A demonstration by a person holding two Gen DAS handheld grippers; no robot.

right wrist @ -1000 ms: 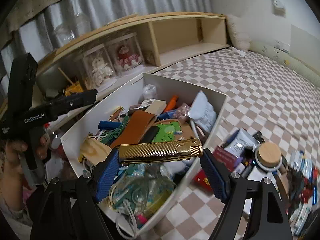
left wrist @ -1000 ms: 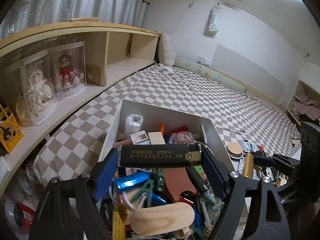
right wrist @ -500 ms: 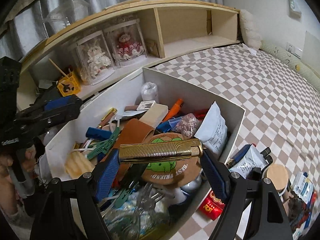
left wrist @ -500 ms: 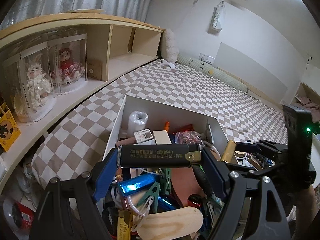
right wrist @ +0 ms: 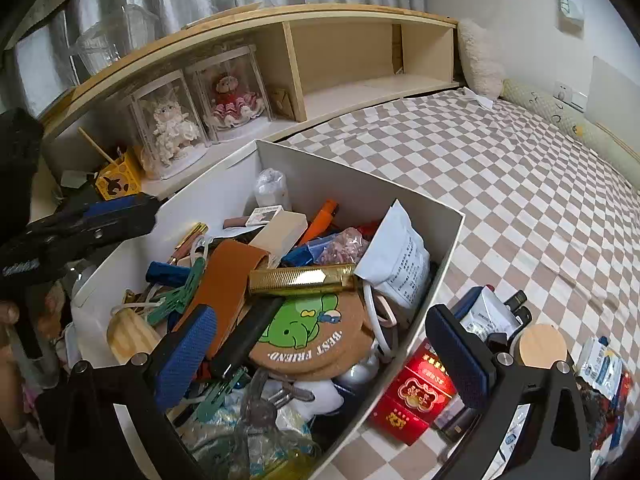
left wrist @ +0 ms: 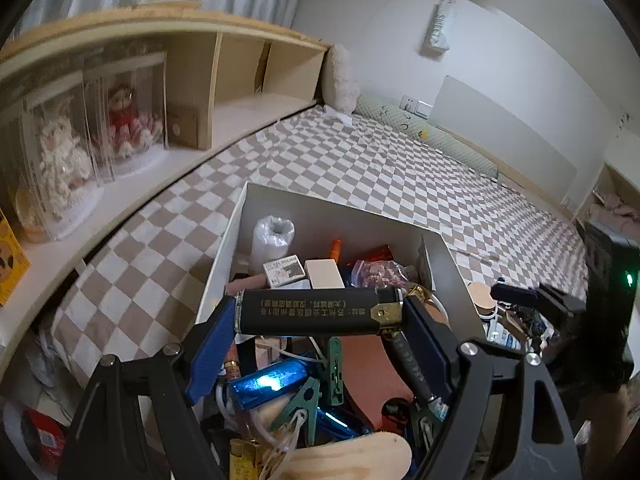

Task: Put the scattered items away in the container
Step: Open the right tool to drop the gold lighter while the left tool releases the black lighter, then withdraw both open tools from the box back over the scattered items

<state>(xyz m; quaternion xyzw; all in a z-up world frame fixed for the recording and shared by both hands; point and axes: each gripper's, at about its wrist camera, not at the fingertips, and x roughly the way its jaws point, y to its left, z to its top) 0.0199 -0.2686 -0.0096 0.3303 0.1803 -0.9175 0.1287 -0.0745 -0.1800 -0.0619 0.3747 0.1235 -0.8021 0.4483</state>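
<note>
The white box (right wrist: 360, 188) is heaped with small items. My right gripper (right wrist: 322, 356) hangs over its near end with its jaws opening, both blue pads clear of everything. A ribbed gold bar (right wrist: 302, 279) lies loose on the pile, just above a cork coaster (right wrist: 316, 340) with a green cartoon. My left gripper (left wrist: 320, 320) is over the same box (left wrist: 224, 256), shut on a black bar with a gold cap (left wrist: 316, 312), held crosswise between the pads. The left gripper also shows at the right wrist view's left edge (right wrist: 100, 220).
Loose items lie on the checked bed cover (right wrist: 520, 168) right of the box: a red packet (right wrist: 412, 396), a wood-lidded jar (right wrist: 544, 346), a white pouch (right wrist: 488, 316). A wooden shelf with doll cases (right wrist: 200, 116) runs along the left. A hand shows at the lower left.
The right gripper's jaws have spread and the gold bar has dropped from them onto the pile in the box. Both grippers moved forward over the box. The left still holds the black bar.
</note>
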